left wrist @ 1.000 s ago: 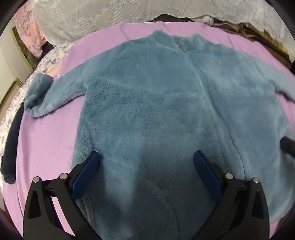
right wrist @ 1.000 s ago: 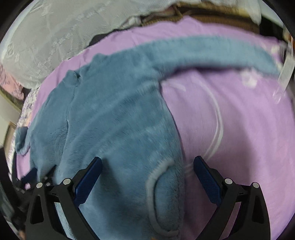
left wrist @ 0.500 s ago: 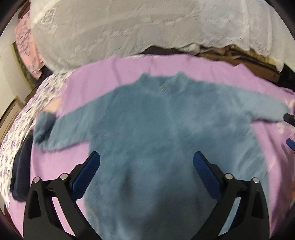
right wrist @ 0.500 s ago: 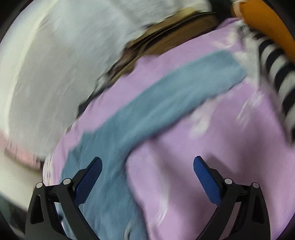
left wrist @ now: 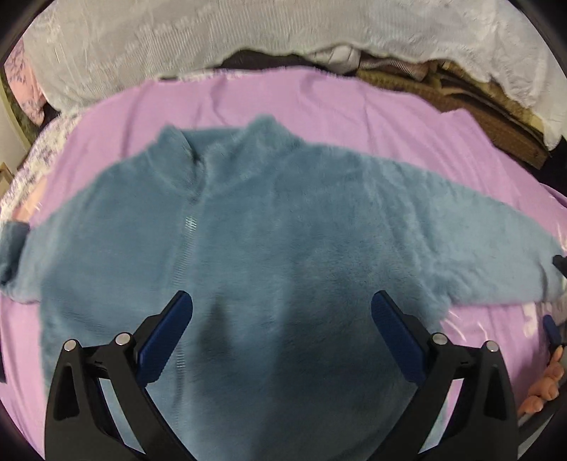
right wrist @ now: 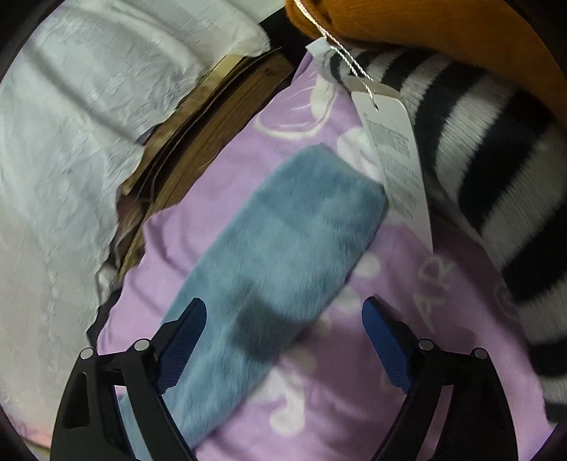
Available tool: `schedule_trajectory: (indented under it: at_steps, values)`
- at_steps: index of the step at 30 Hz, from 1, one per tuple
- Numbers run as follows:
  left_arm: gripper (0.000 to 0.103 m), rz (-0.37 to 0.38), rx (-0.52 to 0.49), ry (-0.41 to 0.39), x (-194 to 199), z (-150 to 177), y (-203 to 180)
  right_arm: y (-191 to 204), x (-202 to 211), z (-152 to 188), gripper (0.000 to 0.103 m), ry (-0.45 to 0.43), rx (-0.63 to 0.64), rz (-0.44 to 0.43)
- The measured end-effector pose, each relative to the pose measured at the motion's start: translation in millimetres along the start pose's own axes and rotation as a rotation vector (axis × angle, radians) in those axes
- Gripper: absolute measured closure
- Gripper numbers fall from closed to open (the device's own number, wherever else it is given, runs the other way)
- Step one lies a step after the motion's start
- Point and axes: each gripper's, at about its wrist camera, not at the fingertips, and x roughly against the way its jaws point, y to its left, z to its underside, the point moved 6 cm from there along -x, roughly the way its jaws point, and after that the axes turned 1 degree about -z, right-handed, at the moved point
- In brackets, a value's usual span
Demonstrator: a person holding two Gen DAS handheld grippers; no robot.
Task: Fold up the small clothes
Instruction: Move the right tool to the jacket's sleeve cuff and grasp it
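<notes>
Ahead of my left tool, open and empty, the blue fleece jacket is lying flat on the purple sheet. Right tool, open, is now hovering over the sleeve cuff, having swung out from the hem. Risk: snagging the hang tag beside it.

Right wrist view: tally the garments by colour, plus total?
Blue fleece jacket (only its sleeve shows here): 1
Black-and-white striped knit: 1
Orange garment: 1
Total: 3
The paper tag is not counted, nor the purple sheet and white cover.
</notes>
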Motion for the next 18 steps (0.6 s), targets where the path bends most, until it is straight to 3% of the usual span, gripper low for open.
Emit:
schedule_trajectory:
  at_steps: [3, 5, 7, 8, 9, 18]
  values:
    - [0.004, 0.008, 0.01, 0.049, -27.5, 13.4, -4.6, -6.9, -11.0, -4.2, 0.027, -0.042, 0.019, 0.046]
    - [0.004, -0.003, -0.003, 0.003, -28.4, 15.1, -5.6, -11.5, -10.1, -4.2, 0.037, -0.076, 0.051, 0.061]
    - [0.004, -0.008, -0.012, -0.011, -26.0, 14.7, -6.6, -11.0, -11.4, -5.9, 0.063, -0.079, 0.067, 0.041]
    - [0.004, -0.004, -0.011, -0.014, -26.3, 15.0, -6.1, -8.8, -14.1, -6.6, 0.081, -0.06, 0.071, 0.011]
    - [0.004, 0.003, -0.007, -0.017, -26.0, 15.2, -5.6, -6.3, -15.5, -6.9, 0.091, -0.041, 0.067, -0.04]
    - [0.004, 0.033, -0.003, -0.021, -25.1, 16.4, -3.0, 3.3, 20.0, -12.4, 0.092, -0.115, 0.091, -0.163]
